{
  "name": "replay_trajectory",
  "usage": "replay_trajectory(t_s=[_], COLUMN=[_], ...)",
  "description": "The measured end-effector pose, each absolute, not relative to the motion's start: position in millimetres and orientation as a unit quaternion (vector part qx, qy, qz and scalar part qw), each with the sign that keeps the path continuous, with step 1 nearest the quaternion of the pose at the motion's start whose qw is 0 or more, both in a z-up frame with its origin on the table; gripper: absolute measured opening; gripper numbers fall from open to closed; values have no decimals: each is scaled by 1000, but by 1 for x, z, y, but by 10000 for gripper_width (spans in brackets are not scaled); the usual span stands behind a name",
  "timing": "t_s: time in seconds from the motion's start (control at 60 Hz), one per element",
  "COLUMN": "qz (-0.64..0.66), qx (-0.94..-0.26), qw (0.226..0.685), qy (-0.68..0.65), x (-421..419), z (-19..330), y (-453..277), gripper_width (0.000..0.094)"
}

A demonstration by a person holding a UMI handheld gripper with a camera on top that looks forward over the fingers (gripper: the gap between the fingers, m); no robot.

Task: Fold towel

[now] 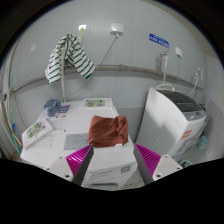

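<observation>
A rust-brown towel (107,130) lies crumpled at the near end of a white table (70,125). My gripper (112,153) is open, its magenta pads (80,157) spread wide. The towel is just ahead of the fingertips and slightly above them in the view, not touched by either finger. A white boxy surface (108,168), apparently the table's near end, fills the space between the fingers. The towel's underside and far edge are hidden.
A white top-loading washing machine (176,120) stands right of the table. A green-and-white striped cloth (68,56) hangs on the wall behind. Flat boxes (40,128) and a blue item (52,105) lie on the table's left and far parts.
</observation>
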State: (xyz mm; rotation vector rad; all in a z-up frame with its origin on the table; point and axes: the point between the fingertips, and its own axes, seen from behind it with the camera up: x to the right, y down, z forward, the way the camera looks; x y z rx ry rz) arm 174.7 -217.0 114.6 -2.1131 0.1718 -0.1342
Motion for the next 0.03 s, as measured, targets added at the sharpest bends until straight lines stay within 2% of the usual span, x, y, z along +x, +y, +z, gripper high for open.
replay_trajectory(t_s=[0.033], qz=[-43], qx=[-872], qw=[483], qy=[73], x=[168], z=[117], y=[-233], gripper_width=[844])
